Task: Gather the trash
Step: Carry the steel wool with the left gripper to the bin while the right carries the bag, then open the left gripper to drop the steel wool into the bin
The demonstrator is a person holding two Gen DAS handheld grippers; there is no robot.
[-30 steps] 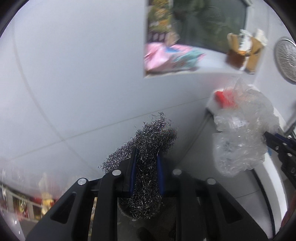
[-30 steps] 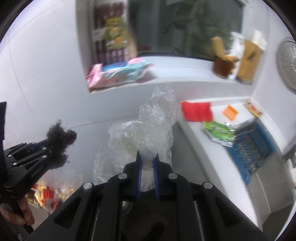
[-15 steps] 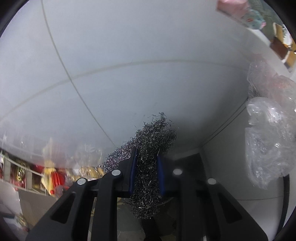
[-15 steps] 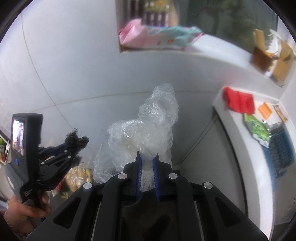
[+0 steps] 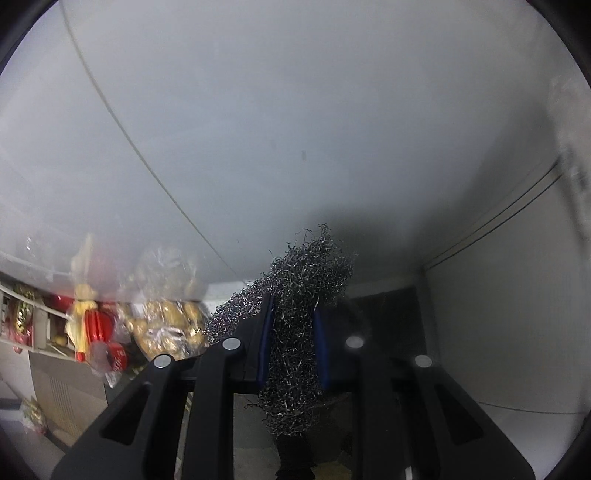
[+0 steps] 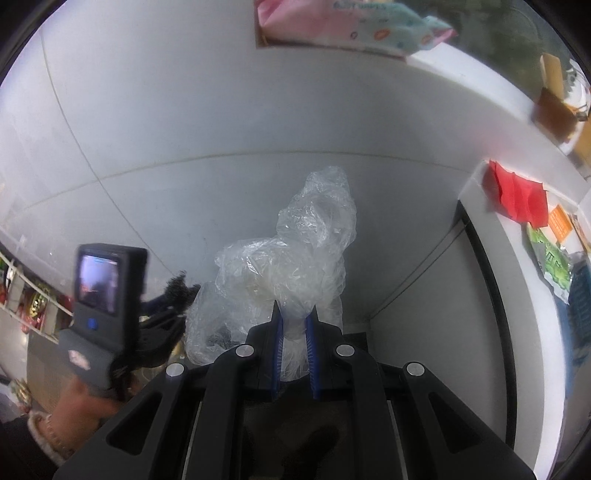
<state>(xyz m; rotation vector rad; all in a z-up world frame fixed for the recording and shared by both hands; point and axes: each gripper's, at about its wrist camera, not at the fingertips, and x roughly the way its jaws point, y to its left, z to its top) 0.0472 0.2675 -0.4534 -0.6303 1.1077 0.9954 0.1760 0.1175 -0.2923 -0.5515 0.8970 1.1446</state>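
The left gripper (image 5: 291,314) has its blue-padded jaws closed narrowly on a tangled grey steel-wool scouring pad (image 5: 295,295), which fills the lower centre of the left wrist view; its lower end drops out of sight between the black finger arms. The right gripper (image 6: 294,325) is likewise clamped, its blue pads pinching the bottom of a crumpled clear plastic bag (image 6: 284,273) that rises through the centre of the right wrist view; the pinched end is covered by the fingers.

In the right wrist view, lower left, the left gripper appears again, blurred, with a small lit screen on its grey housing (image 6: 101,295). The hand (image 6: 79,408) holding it is partly cut off by the frame edge, with a cream knitted cuff at the wrist. What the screen displays cannot be read.

Lower left of the left wrist view holds a blurred heap of red and gold packaging (image 5: 118,328) under clear film; the individual items cannot be identified.

The background in both views is a white tiled wall (image 5: 295,129) with thin grout lines. At the right of the right wrist view a white counter (image 6: 524,295) carries a red folded cloth (image 6: 517,194), an orange card and a green packet, partly cut off. A pink and teal packet (image 6: 351,26) lies on a ledge at the top edge.
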